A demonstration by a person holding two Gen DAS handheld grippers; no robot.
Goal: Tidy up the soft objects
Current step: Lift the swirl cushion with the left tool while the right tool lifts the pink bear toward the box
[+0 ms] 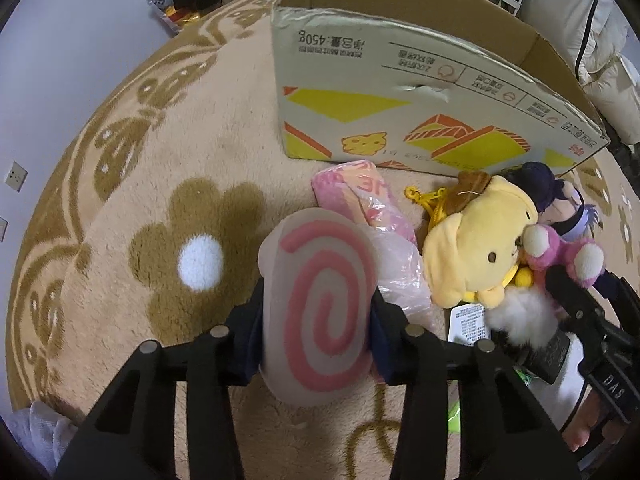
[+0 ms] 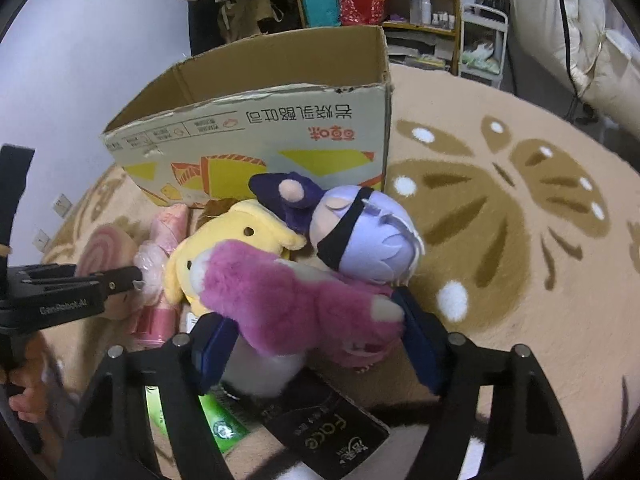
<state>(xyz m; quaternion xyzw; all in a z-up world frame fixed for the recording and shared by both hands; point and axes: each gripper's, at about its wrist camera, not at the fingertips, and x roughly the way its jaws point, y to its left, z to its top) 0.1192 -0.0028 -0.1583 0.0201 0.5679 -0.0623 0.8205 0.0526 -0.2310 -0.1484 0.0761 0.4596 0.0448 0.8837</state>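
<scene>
A round plush cushion with a pink swirl (image 1: 320,276) stands on edge on the rug. My left gripper (image 1: 318,308) is shut on it, one pad pressing each side. A pile of toys lies to its right: a yellow plush dog (image 1: 480,232), a purple-haired doll (image 2: 368,236) and a fuzzy pink plush (image 2: 288,296). My right gripper (image 2: 316,332) is shut on the pink plush, pads against both ends of its arm. An open cardboard box (image 1: 400,92) stands just behind the pile.
A pink towel roll in plastic wrap (image 1: 360,196) lies between the swirl cushion and the box. A black packet (image 2: 332,436) and a green packet (image 2: 224,424) lie under the toys. The beige flower rug (image 1: 180,160) stretches left. Shelves (image 2: 420,8) stand behind.
</scene>
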